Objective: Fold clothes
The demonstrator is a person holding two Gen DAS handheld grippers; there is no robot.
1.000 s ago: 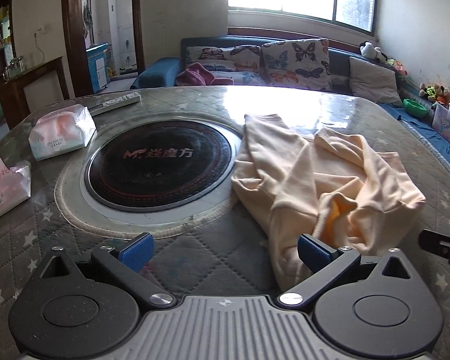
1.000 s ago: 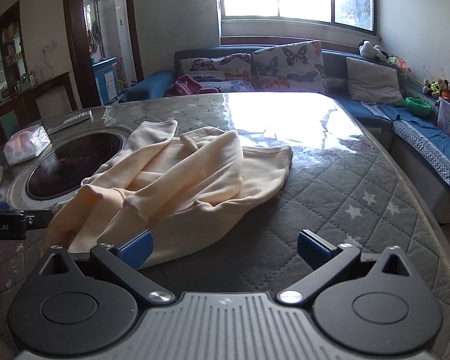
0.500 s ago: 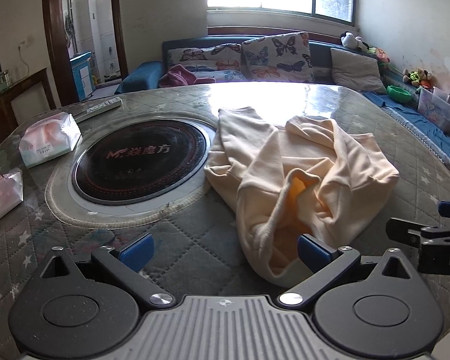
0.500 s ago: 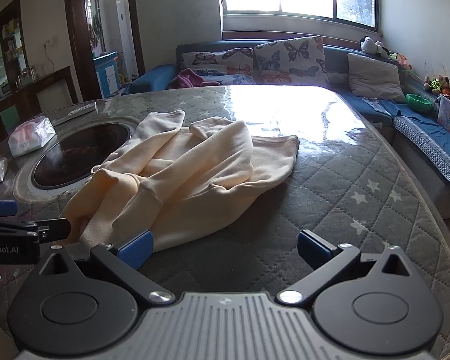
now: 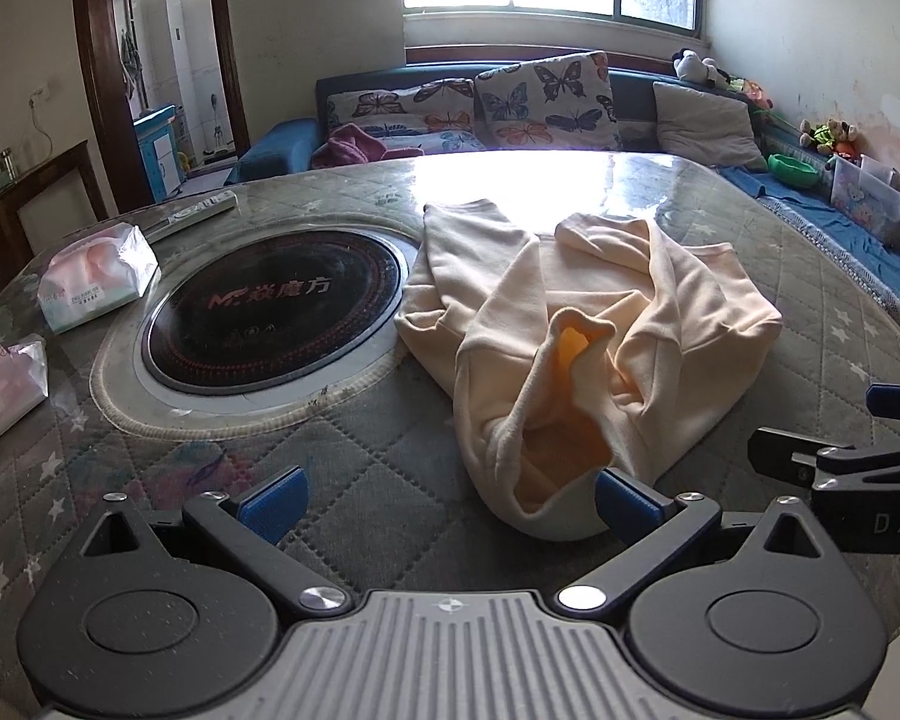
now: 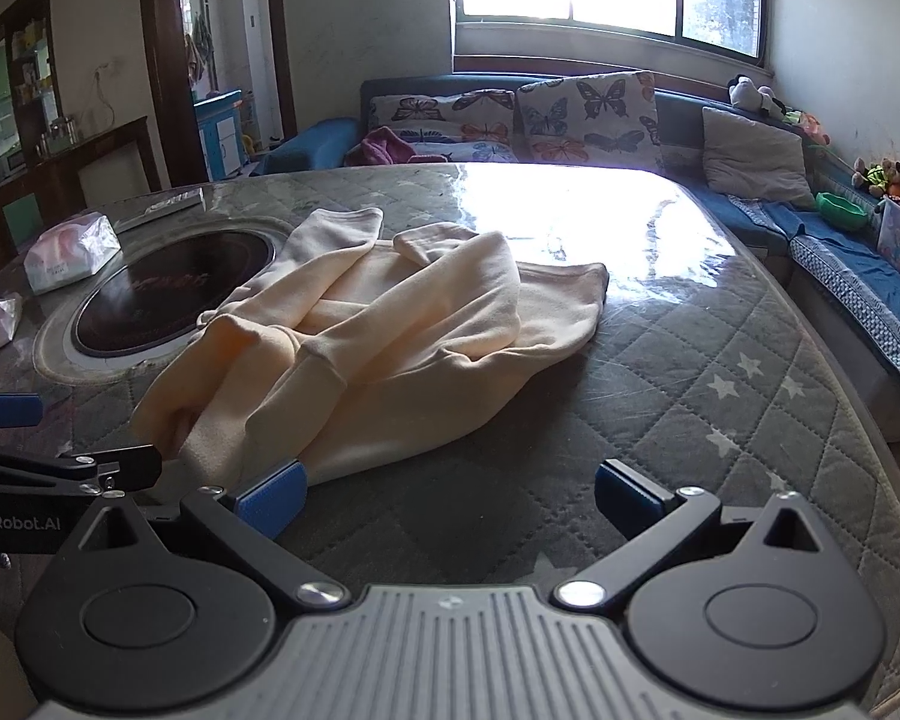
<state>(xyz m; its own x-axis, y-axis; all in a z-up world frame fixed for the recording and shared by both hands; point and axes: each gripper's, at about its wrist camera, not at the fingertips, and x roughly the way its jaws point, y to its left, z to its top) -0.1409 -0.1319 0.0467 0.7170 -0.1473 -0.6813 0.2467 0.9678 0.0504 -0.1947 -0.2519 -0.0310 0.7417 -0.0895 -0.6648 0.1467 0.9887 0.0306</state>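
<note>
A cream sweatshirt lies crumpled on the quilted grey table, its near opening showing a yellow-orange inside. It also shows in the right wrist view. My left gripper is open and empty, low at the table's near edge, its right pad just beside the garment's near hem. My right gripper is open and empty, its left pad close to the garment's near edge. Each gripper shows at the side of the other's view.
A round black induction cooktop is set into the table left of the garment. Two tissue packs and a remote lie at the left. A sofa with butterfly cushions stands behind the table.
Both grippers have drawn back and turned slightly, so the sweatshirt sits nearer the middle of the left view. The garment itself has not moved. Both stay open.
</note>
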